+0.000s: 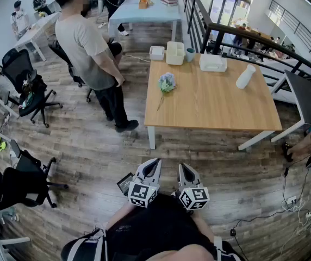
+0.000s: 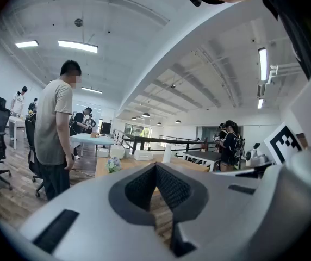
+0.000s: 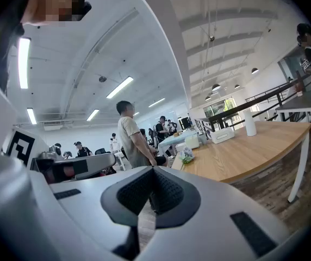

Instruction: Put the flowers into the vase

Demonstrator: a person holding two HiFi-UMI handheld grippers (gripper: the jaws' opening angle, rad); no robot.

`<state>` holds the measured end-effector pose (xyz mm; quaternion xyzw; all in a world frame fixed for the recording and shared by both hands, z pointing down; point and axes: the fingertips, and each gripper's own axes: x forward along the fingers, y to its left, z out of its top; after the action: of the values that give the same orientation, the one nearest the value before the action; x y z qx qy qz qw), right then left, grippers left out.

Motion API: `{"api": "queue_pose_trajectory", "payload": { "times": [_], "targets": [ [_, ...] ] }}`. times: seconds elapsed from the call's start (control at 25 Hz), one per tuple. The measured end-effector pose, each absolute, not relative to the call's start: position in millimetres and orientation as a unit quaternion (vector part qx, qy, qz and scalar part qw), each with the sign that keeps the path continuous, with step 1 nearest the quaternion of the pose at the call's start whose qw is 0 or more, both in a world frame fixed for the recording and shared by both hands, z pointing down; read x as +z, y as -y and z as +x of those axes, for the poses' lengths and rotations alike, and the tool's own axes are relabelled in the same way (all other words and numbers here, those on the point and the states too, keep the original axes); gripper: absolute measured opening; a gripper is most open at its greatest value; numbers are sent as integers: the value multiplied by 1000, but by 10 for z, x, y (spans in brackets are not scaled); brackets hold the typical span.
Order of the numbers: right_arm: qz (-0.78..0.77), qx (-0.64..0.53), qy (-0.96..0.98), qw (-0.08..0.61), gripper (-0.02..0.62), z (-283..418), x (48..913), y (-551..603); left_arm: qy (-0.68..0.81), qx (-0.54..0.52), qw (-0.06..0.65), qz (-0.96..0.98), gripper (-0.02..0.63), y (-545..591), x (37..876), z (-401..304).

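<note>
1. Wooden table (image 1: 215, 110) ahead; flowers (image 1: 167, 83) lie near its left edge; white vase (image 1: 246, 76) upright twd far right, well apart.
2. My left gripper (image 1: 156, 162) & right gripper (image 1: 181, 166): jaws clenched, nothing between; both over floor (image 1: 90, 145), short of table.

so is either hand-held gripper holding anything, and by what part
Nothing held: left hand-held gripper and right hand-held gripper are shut, empty; the flowers lie untouched on the table.

Black table (image 1: 306, 98) partly beyond right edge
</note>
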<state>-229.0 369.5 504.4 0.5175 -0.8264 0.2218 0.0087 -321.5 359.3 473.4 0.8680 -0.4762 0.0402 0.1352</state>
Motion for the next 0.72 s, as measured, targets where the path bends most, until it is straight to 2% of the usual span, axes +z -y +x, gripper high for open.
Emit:
{"api": "queue_pose_trajectory", "payload": {
  "times": [0.28, 0.6, 0.72],
  "targets": [
    [524, 185, 831, -8, 15, -2369, 4967, -3231, 462, 21, 89, 882, 26, -3192, 4614, -3192],
    [529, 193, 826, 1, 15, -2189, 5062, -3124, 420, 52, 88, 902, 26, -3144, 4754, -2764],
    [530, 198, 824, 4, 15, -2288, 5105, -3122, 401, 60, 83, 910, 26, -3203, 4782, -2807]
  ]
}}
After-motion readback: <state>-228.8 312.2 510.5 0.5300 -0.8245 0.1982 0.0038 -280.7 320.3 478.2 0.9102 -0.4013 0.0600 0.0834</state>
